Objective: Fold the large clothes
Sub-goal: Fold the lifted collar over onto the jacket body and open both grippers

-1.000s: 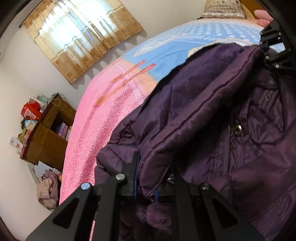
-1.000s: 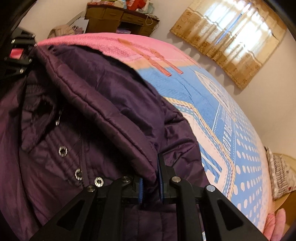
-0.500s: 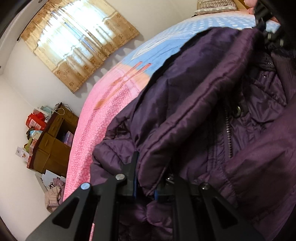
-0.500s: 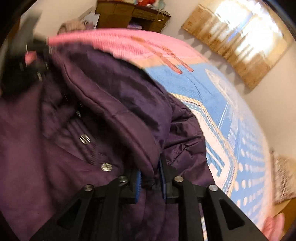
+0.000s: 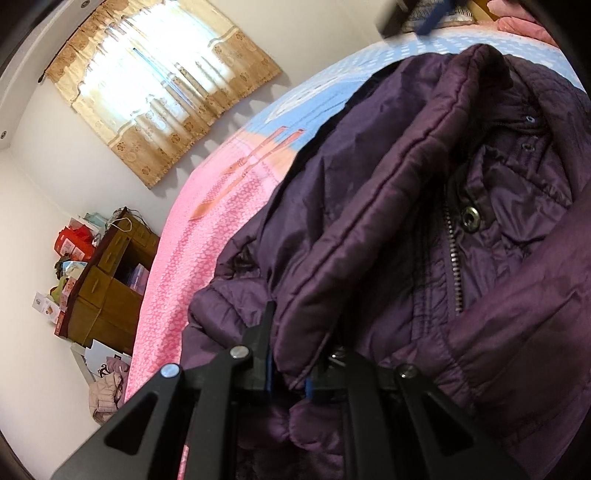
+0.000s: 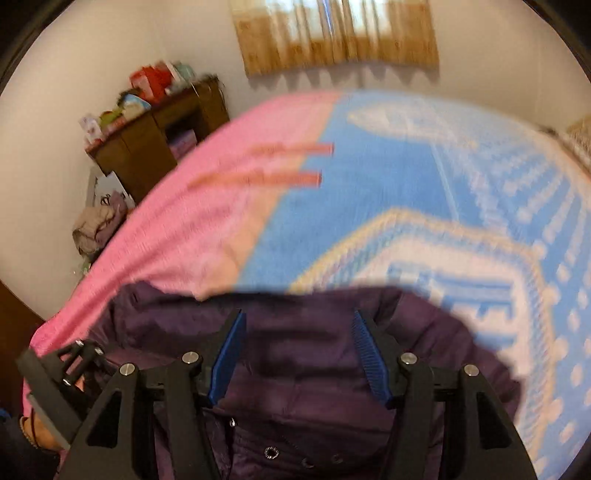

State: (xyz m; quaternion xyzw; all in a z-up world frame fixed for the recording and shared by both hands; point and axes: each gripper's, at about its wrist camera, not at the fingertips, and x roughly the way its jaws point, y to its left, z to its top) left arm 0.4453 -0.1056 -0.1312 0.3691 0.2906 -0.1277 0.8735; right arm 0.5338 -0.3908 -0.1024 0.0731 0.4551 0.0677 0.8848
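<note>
A dark purple padded jacket (image 5: 399, 221) lies on the pink and blue bed cover (image 5: 221, 206). Its zip and metal snaps face up. My left gripper (image 5: 288, 365) is shut on a thick folded edge of the jacket at its near left side. My right gripper (image 6: 297, 354) is open, its blue pads apart above the jacket (image 6: 295, 369), holding nothing. The left gripper (image 6: 62, 373) shows at the lower left of the right wrist view. The right gripper appears blurred at the top of the left wrist view (image 5: 417, 14).
A brown wooden cabinet (image 5: 110, 273) with boxes on top stands against the wall left of the bed. Clothes lie piled on the floor (image 5: 107, 391) beside it. A curtained window (image 5: 159, 85) is behind the bed. A pillow (image 6: 580, 129) lies at the bed's far right.
My right gripper has let go of the jacket's edge, opened and pulled away, swinging to face the window. My left gripper keeps its hold.
</note>
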